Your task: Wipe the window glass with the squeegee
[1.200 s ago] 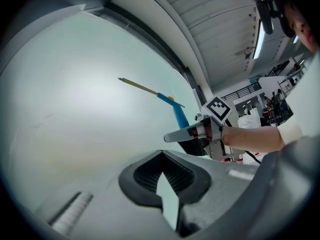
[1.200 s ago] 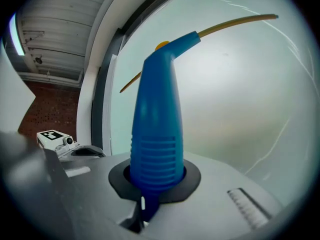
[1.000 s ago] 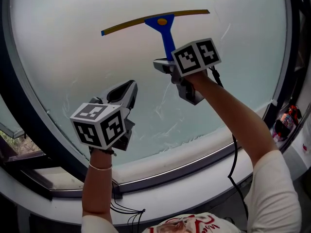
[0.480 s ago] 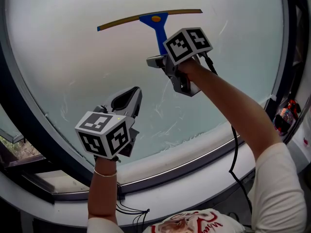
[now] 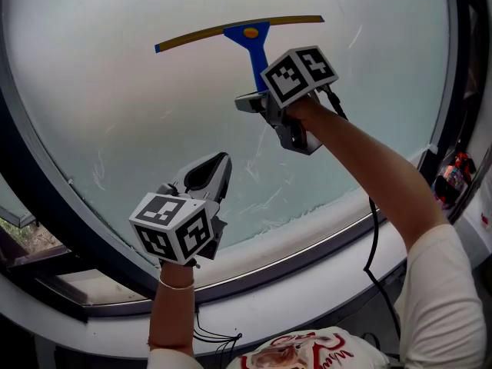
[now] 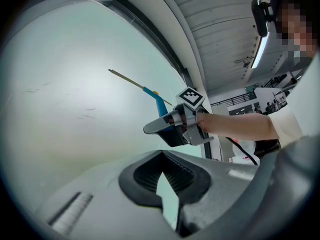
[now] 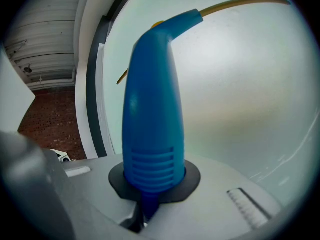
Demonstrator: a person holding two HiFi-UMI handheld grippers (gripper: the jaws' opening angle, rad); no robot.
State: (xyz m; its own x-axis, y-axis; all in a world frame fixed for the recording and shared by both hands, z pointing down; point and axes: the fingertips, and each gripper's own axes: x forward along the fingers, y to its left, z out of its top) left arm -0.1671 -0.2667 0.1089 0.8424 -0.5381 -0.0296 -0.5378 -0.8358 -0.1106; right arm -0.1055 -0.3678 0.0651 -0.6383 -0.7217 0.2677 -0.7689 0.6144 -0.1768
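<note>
- I count one squeegee [image 5: 254, 41], one pane of window glass [image 5: 115, 91] and my two grippers, each with one marker cube.
- The squeegee is high on the glass. Its long blade runs crosswise with the right end a little higher, and its blue handle points down into my right gripper [image 5: 257, 100].
- Since half a second ago the blade sits almost where it was, only a touch lower. My left gripper [image 5: 219, 164] has dropped lower and a little to the right, nearer the dark window frame [image 5: 46, 214].
- My right gripper is clamped on the foot of the handle, and its pads hug the ribbed blue grip [image 7: 152, 109] on both sides.
- My left gripper has its jaws drawn together with nothing between them. Only a thin sliver of pale glass shows through the hollow of its pads, and it hangs in front of the lower pane without touching it.
- Faint streaks [image 5: 261, 198] mark the glass between my two grippers.
</note>
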